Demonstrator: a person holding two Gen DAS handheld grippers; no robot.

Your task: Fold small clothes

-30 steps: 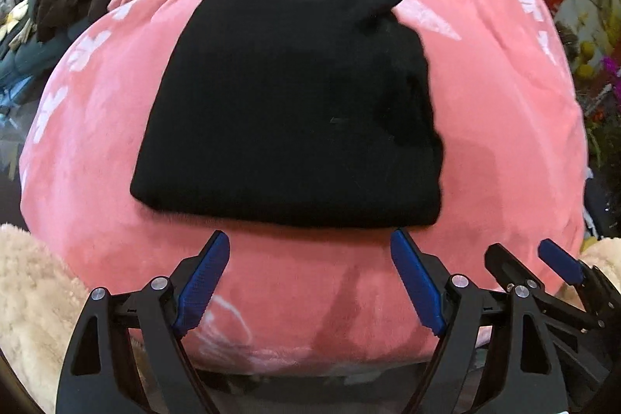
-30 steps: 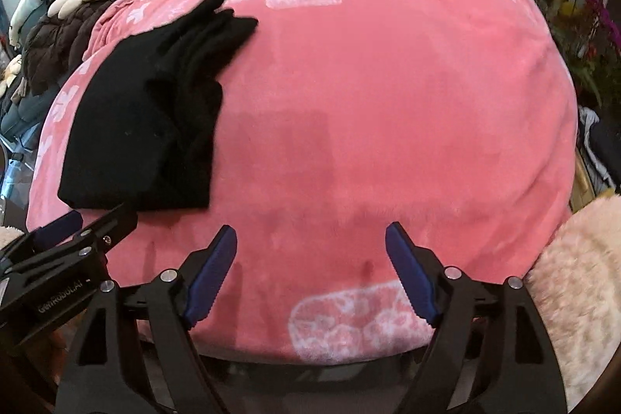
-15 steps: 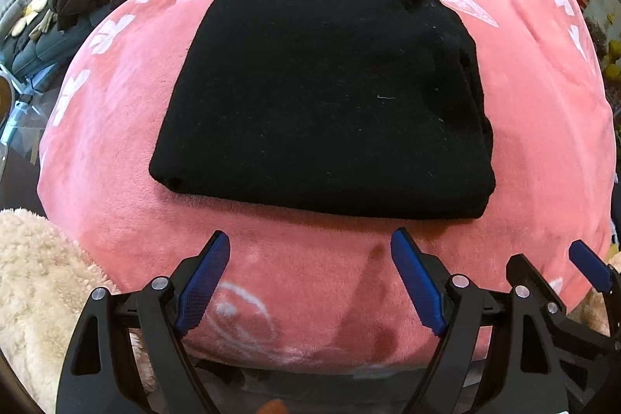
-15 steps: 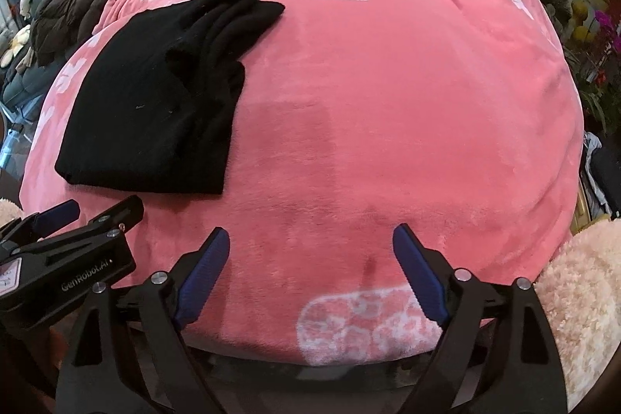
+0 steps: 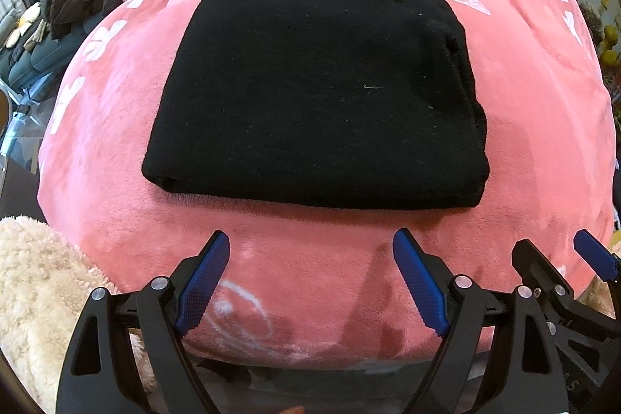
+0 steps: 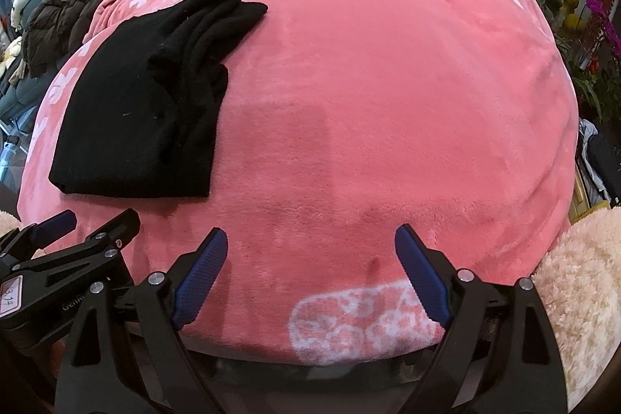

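Black folded garment (image 5: 322, 84) looms nearer than before; both hand-held grippers, left (image 5: 310, 282) and right (image 6: 310, 278), gape wide, empty.

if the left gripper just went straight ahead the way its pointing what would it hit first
Probably the near folded edge of the black garment, which lies directly ahead of the open left gripper. Only a strip of bare pink blanket separates them. If the gripper is angled downward, it could touch that blanket first; depth is unclear.
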